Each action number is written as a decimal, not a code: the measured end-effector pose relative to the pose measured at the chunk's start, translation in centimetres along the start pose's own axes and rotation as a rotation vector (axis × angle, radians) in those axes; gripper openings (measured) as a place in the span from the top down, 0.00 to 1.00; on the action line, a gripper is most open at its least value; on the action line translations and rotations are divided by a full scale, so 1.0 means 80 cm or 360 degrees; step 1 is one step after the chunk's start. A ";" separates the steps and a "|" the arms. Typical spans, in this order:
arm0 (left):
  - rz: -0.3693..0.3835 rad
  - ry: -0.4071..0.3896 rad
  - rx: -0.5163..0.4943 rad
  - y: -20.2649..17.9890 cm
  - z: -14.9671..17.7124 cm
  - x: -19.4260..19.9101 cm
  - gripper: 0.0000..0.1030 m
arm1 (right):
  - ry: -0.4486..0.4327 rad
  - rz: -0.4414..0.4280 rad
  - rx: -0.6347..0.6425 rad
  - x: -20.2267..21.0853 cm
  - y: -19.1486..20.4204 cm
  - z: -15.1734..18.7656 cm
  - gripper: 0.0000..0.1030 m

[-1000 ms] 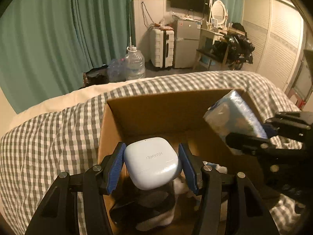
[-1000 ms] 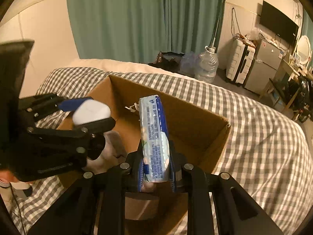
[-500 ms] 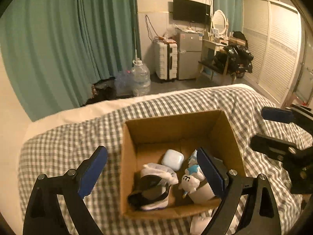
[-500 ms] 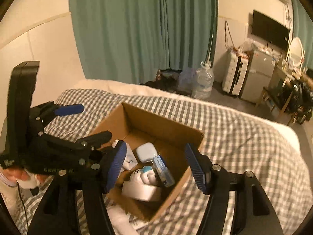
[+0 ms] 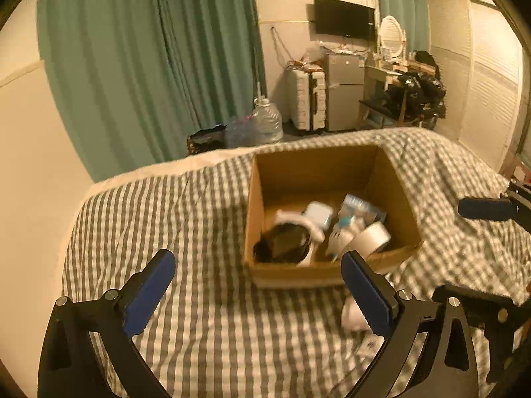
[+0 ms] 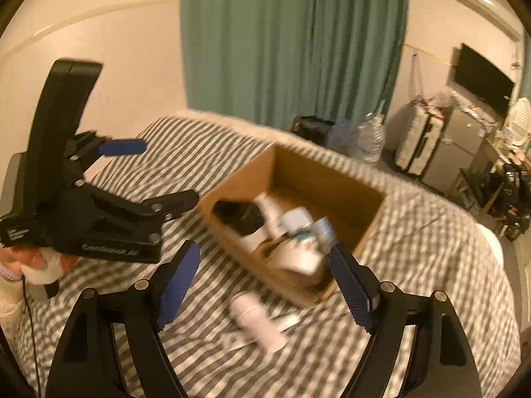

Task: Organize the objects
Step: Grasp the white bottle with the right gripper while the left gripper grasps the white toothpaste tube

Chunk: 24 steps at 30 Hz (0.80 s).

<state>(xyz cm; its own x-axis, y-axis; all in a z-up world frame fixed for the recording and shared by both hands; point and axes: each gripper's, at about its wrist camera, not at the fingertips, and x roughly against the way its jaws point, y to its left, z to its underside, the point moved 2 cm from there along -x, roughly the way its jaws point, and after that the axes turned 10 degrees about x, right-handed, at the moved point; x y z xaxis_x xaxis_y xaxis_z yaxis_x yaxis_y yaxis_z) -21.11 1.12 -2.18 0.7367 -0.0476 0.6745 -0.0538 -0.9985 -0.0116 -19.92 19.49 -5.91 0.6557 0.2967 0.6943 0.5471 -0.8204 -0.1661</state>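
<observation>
An open cardboard box (image 5: 318,165) (image 6: 371,225) sits on the checked bed. In it lie a white earbud case (image 5: 318,214) (image 6: 295,220), a blue-white tissue pack (image 5: 363,210) (image 6: 323,229), a black-and-white shoe (image 5: 285,242) (image 6: 240,219), a white tape roll (image 5: 371,237) and a small figure (image 5: 341,232). A white bottle (image 6: 257,320) (image 5: 353,316) lies on the bed in front of the box. My left gripper (image 5: 257,293) is open and empty, back from the box. My right gripper (image 6: 265,282) is open and empty above the bottle.
The grey-white checked bedspread (image 5: 186,232) stretches to the left of the box. Small white bits (image 6: 288,321) lie by the bottle. Green curtains (image 5: 159,66), a water jug (image 5: 265,122), a suitcase (image 5: 307,99) and a small fridge (image 5: 343,91) stand beyond the bed.
Both grippers opened, dropping the earbud case and the tissue pack into the box. Both then pulled back and up, away from the box.
</observation>
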 end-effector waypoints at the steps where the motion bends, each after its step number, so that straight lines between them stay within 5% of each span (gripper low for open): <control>1: -0.0002 0.0013 0.0009 0.004 0.007 -0.005 0.00 | 0.0016 -0.0021 0.0007 -0.006 0.006 0.005 0.22; 11: -0.0070 0.0193 0.0269 0.050 0.100 -0.066 0.00 | 0.0253 -0.0103 -0.0063 -0.102 0.027 0.075 0.22; 24: -0.0074 0.0333 0.0363 0.065 0.119 -0.094 0.00 | 0.0588 -0.0125 0.0018 -0.193 0.043 0.102 0.25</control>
<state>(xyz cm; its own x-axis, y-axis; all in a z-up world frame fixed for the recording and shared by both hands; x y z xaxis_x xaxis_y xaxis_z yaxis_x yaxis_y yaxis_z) -20.52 -4.02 -14.33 0.5786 -0.0187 0.8154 0.1468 -0.9810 -0.1266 -23.97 16.08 -22.92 0.3810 0.1606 0.9105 0.5953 -0.7962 -0.1086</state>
